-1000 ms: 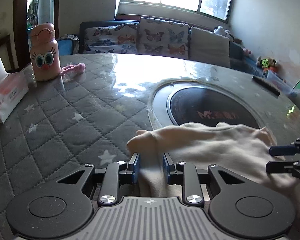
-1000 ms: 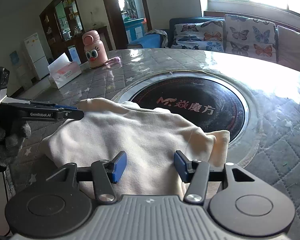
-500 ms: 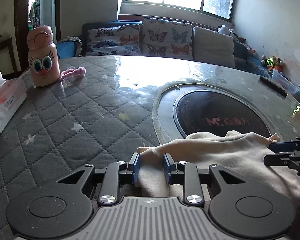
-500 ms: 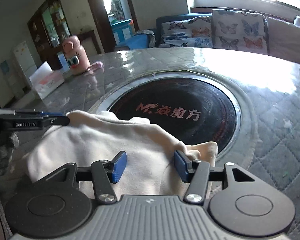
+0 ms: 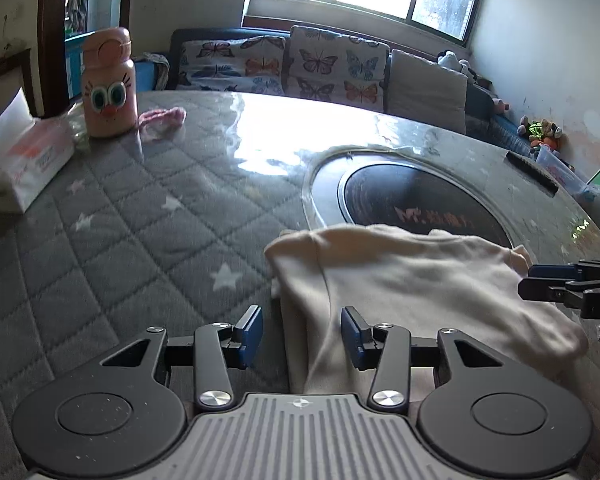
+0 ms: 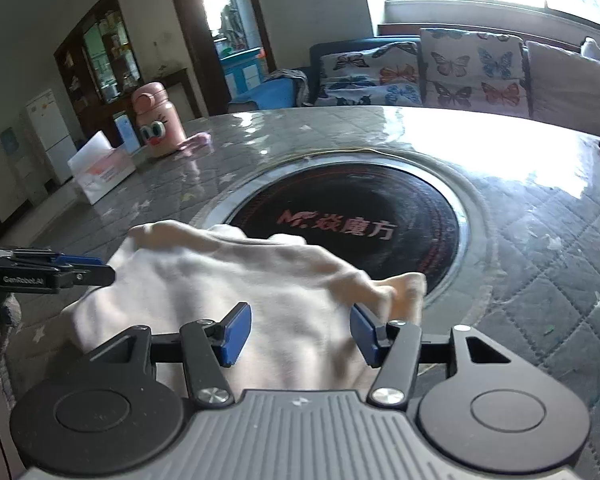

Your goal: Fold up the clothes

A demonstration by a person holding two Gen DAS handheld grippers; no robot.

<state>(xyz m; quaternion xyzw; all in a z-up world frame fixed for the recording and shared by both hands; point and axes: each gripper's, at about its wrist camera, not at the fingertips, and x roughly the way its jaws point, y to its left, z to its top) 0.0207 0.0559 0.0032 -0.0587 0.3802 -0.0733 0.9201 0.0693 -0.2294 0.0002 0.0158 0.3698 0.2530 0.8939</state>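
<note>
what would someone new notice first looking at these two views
A cream garment lies bunched on the quilted grey table, its far edge over the round black cooktop. The left gripper and right gripper both stand open over it. A pink cartoon-eyed bottle stands beside a tissue pack.

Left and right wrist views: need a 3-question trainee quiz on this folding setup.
1. True or false: the cream garment lies partly over the black round hob.
2. What sits next to the pink bottle? A) tissue pack B) kettle C) laptop
3. Are the left tongs clamped on the garment?
Key: 1 true. 2 A. 3 No: their jaws have just been opening; the cloth lies between the pads, unpressed.
</note>
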